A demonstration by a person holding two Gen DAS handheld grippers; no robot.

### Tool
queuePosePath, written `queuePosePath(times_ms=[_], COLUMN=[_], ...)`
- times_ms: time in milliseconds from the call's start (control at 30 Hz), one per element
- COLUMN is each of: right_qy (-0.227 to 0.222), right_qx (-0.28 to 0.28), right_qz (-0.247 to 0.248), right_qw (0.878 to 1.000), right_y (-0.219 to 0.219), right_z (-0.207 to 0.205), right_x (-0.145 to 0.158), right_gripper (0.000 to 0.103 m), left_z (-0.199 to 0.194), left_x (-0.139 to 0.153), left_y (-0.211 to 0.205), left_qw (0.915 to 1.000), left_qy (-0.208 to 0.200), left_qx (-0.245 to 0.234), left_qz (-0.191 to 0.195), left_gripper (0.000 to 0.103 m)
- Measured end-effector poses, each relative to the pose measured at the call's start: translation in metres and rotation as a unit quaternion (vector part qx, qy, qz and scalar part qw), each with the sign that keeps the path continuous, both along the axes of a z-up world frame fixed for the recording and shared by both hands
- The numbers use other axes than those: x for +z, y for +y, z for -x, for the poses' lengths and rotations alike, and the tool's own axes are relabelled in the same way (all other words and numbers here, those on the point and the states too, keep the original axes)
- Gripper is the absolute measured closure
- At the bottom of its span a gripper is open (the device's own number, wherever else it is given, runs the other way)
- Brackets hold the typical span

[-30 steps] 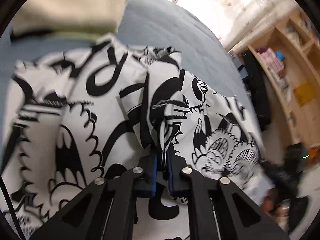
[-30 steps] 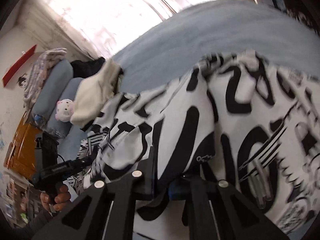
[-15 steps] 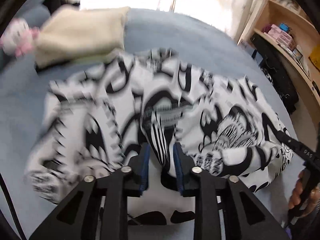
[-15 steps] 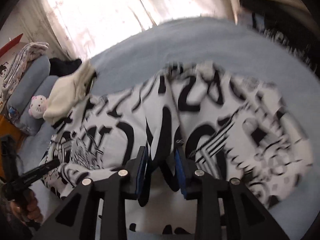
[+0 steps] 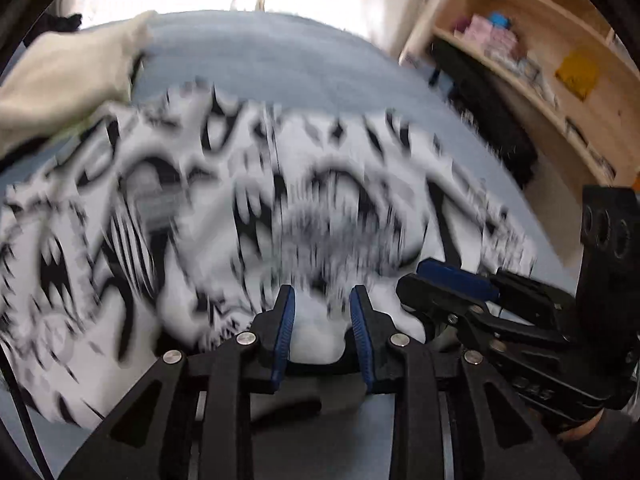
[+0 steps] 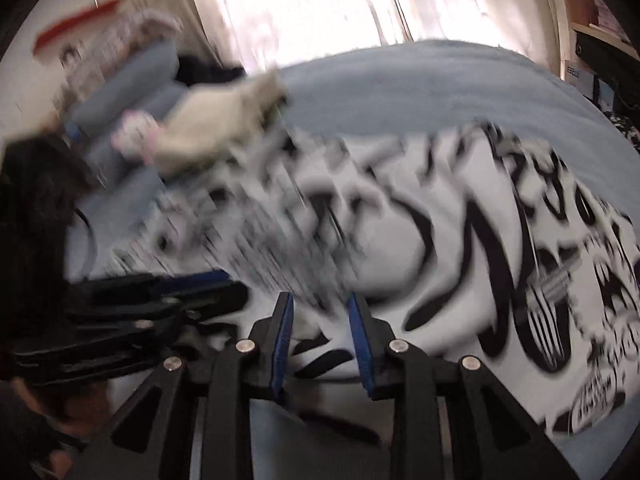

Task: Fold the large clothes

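**Black-and-white print, both claws let go**

Blue rubber pads come first in each wrist view — the left claw (image 5: 322, 312) and the right claw (image 6: 320, 316) both stand a little apart. Their jaws have just been opening, the right then easing back slightly. Garment cloth lies in each gap, but in neither view do the pads seem to press on it; the blur leaves some doubt there.

Just past the pads lies the task's thing, a large white garment (image 5: 248, 208) with heavy black cartoon print, spread in a broad folded shape over the blue bed cover (image 5: 280, 60). Its near edge sits under both claws. In the left view the right claw shows at about 3 o'clock, low over the garment's near corner; in the right view the left claw lies at 9 o'clock, likewise close to the hem. Beyond the garment, at 10 o'clock, a cream folded piece (image 5: 68, 76) rests touching or overlapping its far corner — I cannot tell which. Farther off are a wooden shelf unit (image 5: 560, 60) at 2 o'clock and a bright curtained window (image 6: 320, 4) at 12.

The risk, as I judge it: cloth sitting between the parted pads may snag and lift as the claws withdraw, pulling the fresh fold open. The two claws are also near one another and could knock together. A careless sweep could drag the cream piece.
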State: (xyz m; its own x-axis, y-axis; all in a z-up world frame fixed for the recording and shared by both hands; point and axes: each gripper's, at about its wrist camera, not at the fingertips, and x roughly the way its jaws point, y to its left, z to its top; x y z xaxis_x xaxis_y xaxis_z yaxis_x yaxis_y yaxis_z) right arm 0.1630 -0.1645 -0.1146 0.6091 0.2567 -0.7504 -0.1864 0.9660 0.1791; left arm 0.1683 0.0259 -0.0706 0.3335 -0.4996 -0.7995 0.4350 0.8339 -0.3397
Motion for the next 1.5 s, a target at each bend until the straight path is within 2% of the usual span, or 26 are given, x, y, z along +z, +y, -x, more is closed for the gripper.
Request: queuePosePath(times_ms=[67, 200, 333, 433, 500, 667, 767, 900, 933, 967, 1000, 1033, 1067, 1100, 1167, 1233, 1400, 1500], right_qy=[0.011, 0.006, -0.01, -0.042, -0.051, -0.057, -0.031, -0.007, -0.01, -0.02, -0.029, -0.027, -0.024, -0.021, -0.027, -0.034, -0.025, -0.016], right_qx=[-0.005, -0.004, 0.003, -0.001, -0.01, -0.032, -0.036, -0.066, -0.077, -0.088, -0.1, -0.102, -0.104, -0.107, -0.108, -0.109, -0.113, -0.124], right_qz=[0.011, 0.019, -0.004, -0.019, -0.024, -0.073, -0.09, -0.051, -0.039, -0.026, -0.018, -0.036, -0.058, -0.076, -0.059, -0.037, -0.056, -0.056], right_qw=[1.0, 1.0, 1.0, 0.999, 0.998, 0.995, 0.995, 0.997, 0.996, 0.996, 0.994, 0.994, 0.993, 0.991, 0.992, 0.993, 0.992, 0.991], right_y=[-0.008, -0.012, -0.01, -0.009, -0.006, -0.01, -0.012, -0.025, -0.031, -0.04, -0.052, -0.062, -0.071, -0.076, -0.072, -0.066, -0.068, -0.07], right_z=[0.01, 0.016, 0.019, 0.008, -0.009, -0.067, -0.108, -0.136, -0.137, -0.136, -0.135, -0.135, -0.135, -0.135, -0.135, -0.134, -0.134, -0.129], right_x=[-0.016, -0.013, 0.003, 0.021, 0.028, 0.035, 0.021, -0.007, -0.01, -0.013, -0.017, -0.02, -0.023, -0.025, -0.024, -0.025, -0.022, -0.012], right_gripper=[0.086, 0.086, 0.085, 0.083, 0.083, 0.083, 0.083, 0.087, 0.091, 0.097, 0.103, 0.103, 0.103, 0.103, 0.103, 0.103, 0.103, 0.1], left_z=[0.008, 0.014, 0.013, -0.003, -0.021, -0.089, -0.122, -0.156, -0.161, -0.162, -0.163, -0.164, -0.165, -0.166, -0.165, -0.162, -0.159, -0.149], left_x=[-0.015, -0.013, 0.006, 0.029, 0.035, 0.032, 0.021, -0.019, -0.029, -0.034, -0.038, -0.041, -0.045, -0.047, -0.051, -0.051, -0.046, -0.032], left_y=[-0.003, -0.007, -0.008, -0.006, -0.006, -0.007, -0.005, -0.011, -0.006, -0.001, 0.005, 0.011, 0.016, 0.02, 0.023, 0.022, 0.023, 0.023], left_qw=[0.9999, 0.9996, 0.9989, 0.9964, 0.9954, 0.9941, 0.9935, 0.991, 0.9893, 0.9886, 0.9878, 0.9869, 0.986, 0.9852, 0.9843, 0.9844, 0.9838, 0.9822], left_qy=[0.004, -0.016, -0.039, -0.083, -0.091, -0.06, -0.039, -0.001, 0.003, 0.0, -0.003, -0.001, 0.005, 0.009, 0.006, -0.006, -0.001, -0.002], left_qx=[0.001, -0.002, -0.008, 0.009, 0.029, 0.091, 0.106, 0.131, 0.142, 0.148, 0.154, 0.161, 0.167, 0.17, 0.174, 0.174, 0.178, 0.188], left_qz=[-0.013, -0.025, -0.024, -0.014, -0.01, 0.006, 0.011, -0.028, -0.034, -0.029, -0.023, -0.013, 0.002, 0.015, 0.028, 0.026, 0.023, 0.003], left_gripper=[0.076, 0.076, 0.076, 0.076, 0.076, 0.076, 0.076, 0.077, 0.083, 0.091, 0.095, 0.1, 0.102, 0.102, 0.102, 0.102, 0.102, 0.096])
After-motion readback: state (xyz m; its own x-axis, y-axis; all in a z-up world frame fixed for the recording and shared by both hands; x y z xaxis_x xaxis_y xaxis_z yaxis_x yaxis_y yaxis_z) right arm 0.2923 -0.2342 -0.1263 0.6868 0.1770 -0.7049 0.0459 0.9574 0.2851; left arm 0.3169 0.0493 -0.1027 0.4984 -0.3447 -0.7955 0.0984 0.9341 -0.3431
